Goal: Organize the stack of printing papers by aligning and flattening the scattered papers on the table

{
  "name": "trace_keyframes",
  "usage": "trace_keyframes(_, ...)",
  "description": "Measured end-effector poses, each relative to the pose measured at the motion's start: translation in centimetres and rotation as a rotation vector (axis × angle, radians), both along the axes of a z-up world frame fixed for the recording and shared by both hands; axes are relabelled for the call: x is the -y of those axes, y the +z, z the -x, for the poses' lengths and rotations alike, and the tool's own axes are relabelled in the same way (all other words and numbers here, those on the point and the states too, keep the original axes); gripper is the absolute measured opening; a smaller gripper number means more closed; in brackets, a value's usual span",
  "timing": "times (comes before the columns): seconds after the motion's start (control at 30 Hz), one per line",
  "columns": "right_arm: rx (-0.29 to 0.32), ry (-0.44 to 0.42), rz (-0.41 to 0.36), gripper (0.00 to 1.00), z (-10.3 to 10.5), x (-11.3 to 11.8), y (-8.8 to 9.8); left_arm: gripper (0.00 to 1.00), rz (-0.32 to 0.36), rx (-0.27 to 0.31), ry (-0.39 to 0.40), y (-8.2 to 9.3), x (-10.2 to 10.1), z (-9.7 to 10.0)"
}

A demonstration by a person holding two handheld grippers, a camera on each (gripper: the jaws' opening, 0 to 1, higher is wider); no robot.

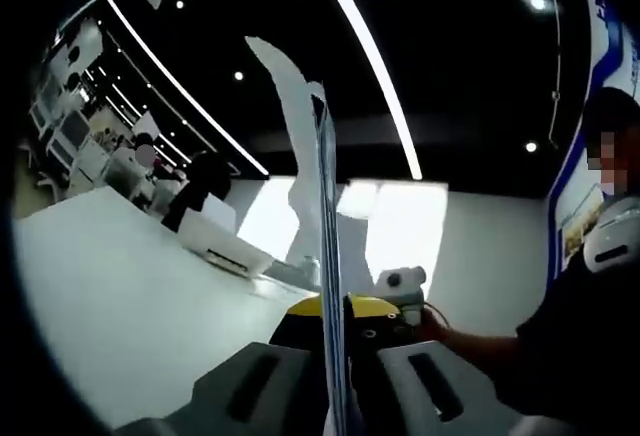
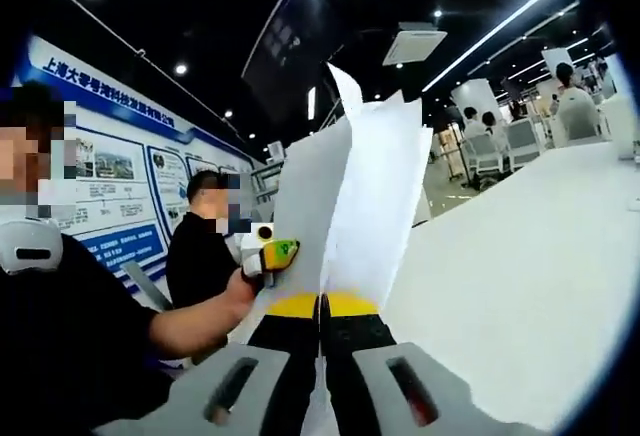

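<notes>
White papers stand upright, clamped by both left gripper and right gripper jaws.

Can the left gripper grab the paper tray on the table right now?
Probably not: the left gripper is already shut on upright papers, so its jaws aren't free, and the tray sits farther off across the table.

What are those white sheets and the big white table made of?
The white sheets look like thin matte printing paper: they curl and fan apart above the right hand-held gripper. The table seems a smooth, hard white laminate or similar, with a faint sheen; the exact material is unclear.
</notes>
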State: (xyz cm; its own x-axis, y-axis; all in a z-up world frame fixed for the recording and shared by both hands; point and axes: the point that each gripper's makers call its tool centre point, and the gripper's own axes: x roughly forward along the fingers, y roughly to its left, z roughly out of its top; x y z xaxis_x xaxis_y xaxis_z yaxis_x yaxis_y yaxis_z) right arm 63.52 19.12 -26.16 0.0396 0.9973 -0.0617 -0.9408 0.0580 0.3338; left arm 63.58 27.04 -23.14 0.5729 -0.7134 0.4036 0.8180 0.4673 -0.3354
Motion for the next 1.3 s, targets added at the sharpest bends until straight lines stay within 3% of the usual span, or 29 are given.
trace_keyframes(0.13,0.051,-0.006,0.017,0.00,-0.4,0.5,-0.4,0.05,-0.028,0.013,0.005,-0.1,0.3,0.1)
trace_keyframes(0.2,0.082,-0.009,0.020,0.10,-0.1,1.2,-0.2,0.05,-0.025,0.011,0.003,0.0,0.2,0.2)
trace_keyframes(0.3,0.142,-0.052,0.025,0.16,-0.6,2.7,0.3,0.05,-0.014,0.006,-0.005,0.0,0.1,0.2)
trace_keyframes(0.4,0.211,-0.133,0.033,0.26,-1.8,4.7,1.4,0.05,-0.022,-0.014,-0.028,-0.1,0.5,0.1)
trace_keyframes(0.47,0.319,-0.203,0.034,0.29,-2.7,6.2,3.4,0.05,-0.051,-0.038,-0.044,-0.1,1.1,0.1)
trace_keyframes(0.53,0.414,-0.257,0.046,0.31,-3.2,7.4,5.5,0.05,-0.125,-0.038,-0.057,0.1,1.8,0.4)
trace_keyframes(0.67,0.606,-0.280,0.029,0.39,-2.5,8.3,10.7,0.05,-0.254,-0.009,-0.099,2.2,2.8,1.3)
trace_keyframes(0.77,0.628,-0.255,0.030,0.41,-1.4,8.4,13.2,0.05,-0.371,0.002,-0.151,4.2,3.1,1.8)
trace_keyframes(0.87,0.671,-0.219,0.033,0.48,-1.5,8.6,14.4,0.05,-0.437,-0.013,-0.209,5.7,3.3,2.2)
trace_keyframes(1.07,0.658,-0.188,0.069,0.57,-2.4,9.3,13.8,0.05,-0.710,-0.059,-0.333,5.4,4.2,3.2)
trace_keyframes(1.2,0.599,-0.111,0.064,0.63,-1.5,9.1,13.0,0.05,-0.837,-0.075,-0.430,4.9,5.2,4.4)
trace_keyframes(1.3,0.599,-0.067,0.095,0.64,-1.0,8.5,12.3,0.05,-0.929,-0.087,-0.477,4.3,5.7,4.7)
